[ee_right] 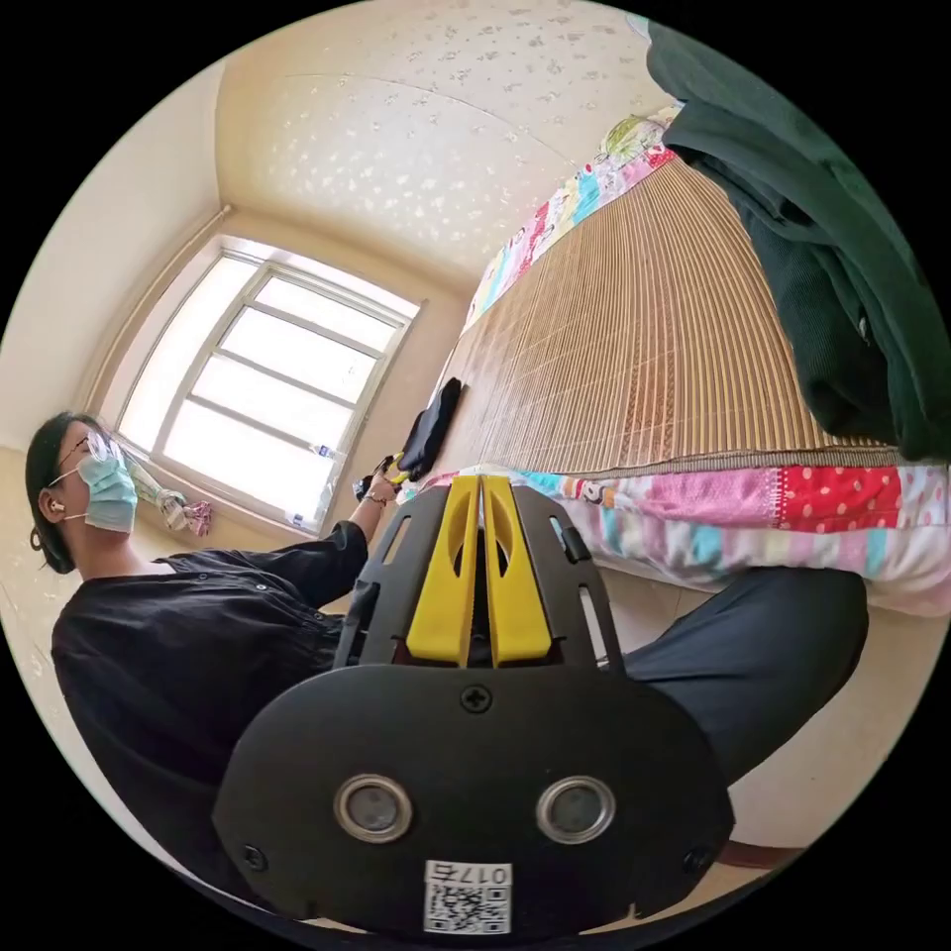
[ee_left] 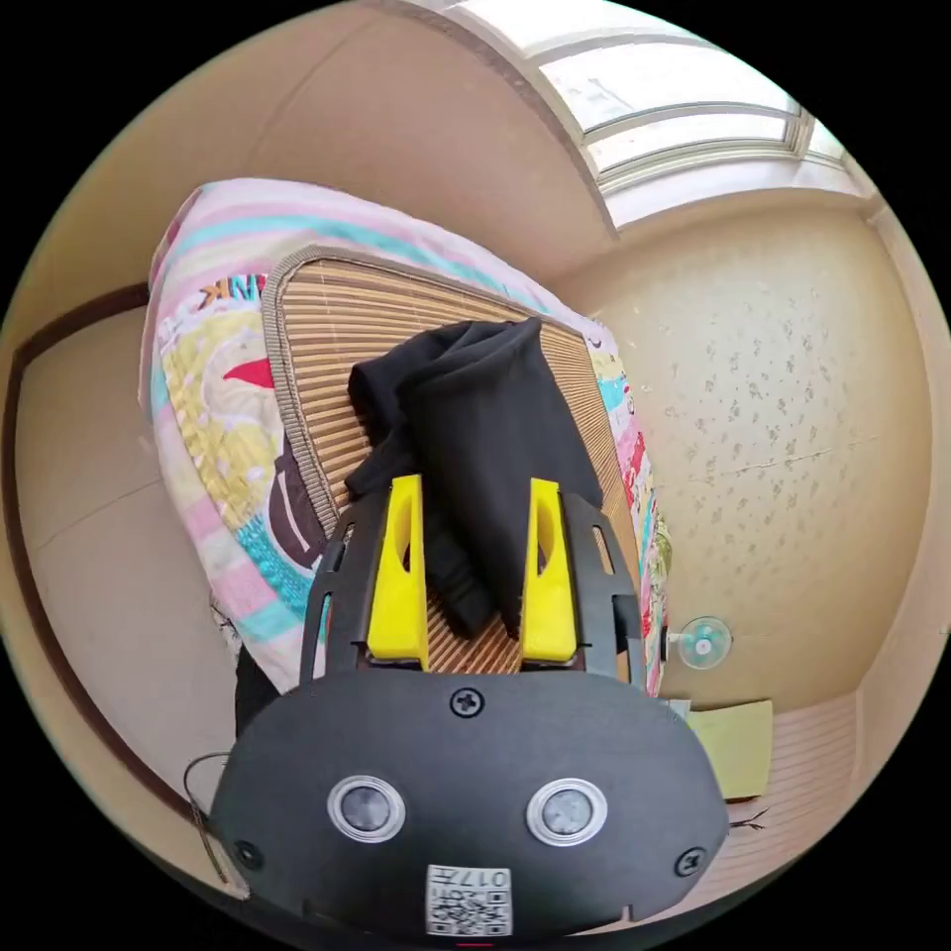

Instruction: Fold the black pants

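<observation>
Black pants [ee_left: 475, 426] of soft, crumpled cloth are lying in a loose heap on the woven bamboo mat [ee_left: 327, 327] that is covering the bed, with the patchwork quilt in pink, teal and yellow [ee_left: 213, 416] showing around the mat's edges. In the left gripper view, the left gripper [ee_left: 474, 485] is hanging just above the near end of the heap, its yellow jaws standing wide apart and gripping nothing, with a fold of the dark fabric sitting between them. The right gripper [ee_right: 480, 483] is idling off the bed's edge, its yellow jaws pressed together on nothing, while the person in the dark shirt [ee_right: 188, 624] is sitting beside the bed. In the right gripper view the same dark garment [ee_right: 842, 258] is lying at the far side of the mat, well apart from that gripper. Folding looks not yet begun, since the cloth is bunched. Doing this step well is likely calling for the left claw to be closing on a single edge, a waistband or hem rather than a thick wad, and for the right claw to be opening and coming across to take the matching corner, so the pants can be spread flat first.
</observation>
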Available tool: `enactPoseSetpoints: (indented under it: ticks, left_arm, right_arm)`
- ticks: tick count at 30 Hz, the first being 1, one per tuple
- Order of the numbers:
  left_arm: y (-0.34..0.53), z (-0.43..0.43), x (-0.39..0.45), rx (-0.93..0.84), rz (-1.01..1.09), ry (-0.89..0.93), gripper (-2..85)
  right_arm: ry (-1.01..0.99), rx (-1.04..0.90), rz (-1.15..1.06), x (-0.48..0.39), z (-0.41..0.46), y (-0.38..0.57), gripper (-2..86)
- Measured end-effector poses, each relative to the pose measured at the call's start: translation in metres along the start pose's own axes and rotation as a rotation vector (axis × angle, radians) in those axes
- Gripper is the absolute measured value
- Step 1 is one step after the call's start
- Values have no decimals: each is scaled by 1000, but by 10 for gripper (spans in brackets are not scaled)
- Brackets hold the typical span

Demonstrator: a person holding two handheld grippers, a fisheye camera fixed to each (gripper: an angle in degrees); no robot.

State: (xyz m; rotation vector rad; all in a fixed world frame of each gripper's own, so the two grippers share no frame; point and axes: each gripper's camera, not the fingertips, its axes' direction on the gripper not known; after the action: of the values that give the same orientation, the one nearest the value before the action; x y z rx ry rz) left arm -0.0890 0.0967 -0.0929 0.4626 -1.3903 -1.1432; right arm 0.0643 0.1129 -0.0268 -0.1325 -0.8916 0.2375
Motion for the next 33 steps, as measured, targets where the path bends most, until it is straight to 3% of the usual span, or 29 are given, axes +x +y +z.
enactPoseSetpoints:
  ticks: [2, 4, 6, 10, 14, 16, 18, 21, 24, 29, 31, 33]
  left_arm:
    - [2, -5, 13, -7, 13, 68, 82]
    - [6, -11, 37, -13, 55, 252, 57]
    - [15, -10, 98, -55, 162, 375, 51]
    - [55, 5, 225, -152, 410, 452, 51]
    - [180, 52, 369, -391, 737, 536, 30]
    - [265, 79, 412, -567, 884, 639, 9]
    - [395, 111, 442, -856, 977, 856, -3]
    - [528, 121, 426, -1000, 1102, 690, -1]
    - [580, 101, 366, -1013, 1211, 555, 35]
    - [506, 63, 268, -751, 1214, 127, 90]
    - [470, 61, 239, -742, 1196, -9, 93]
    - [440, 70, 192, -842, 1115, -123, 93]
  right_arm:
    - [-47, 39, -2, 0, -4, -1, 4]
    - [-75, 49, 3, 0, -7, -4, 3]
    - [-52, 44, 7, -1, -7, -6, 3]
    - [-44, 36, 0, -6, -3, -10, 3]
    - [-45, 35, 7, -7, 0, -8, 3]
    - [-34, 42, 21, -4, 1, -4, 3]
    - [-31, 58, 37, 1, 0, -2, 3]
    - [60, 48, 86, 6, 5, -3, 5]
    - [220, -68, 104, 6, 31, -17, 8]
    - [356, -221, 48, 9, 86, -51, 17]
    - [386, -284, 22, 13, 120, -78, 17]
    - [359, -307, 3, 13, 147, -98, 15]
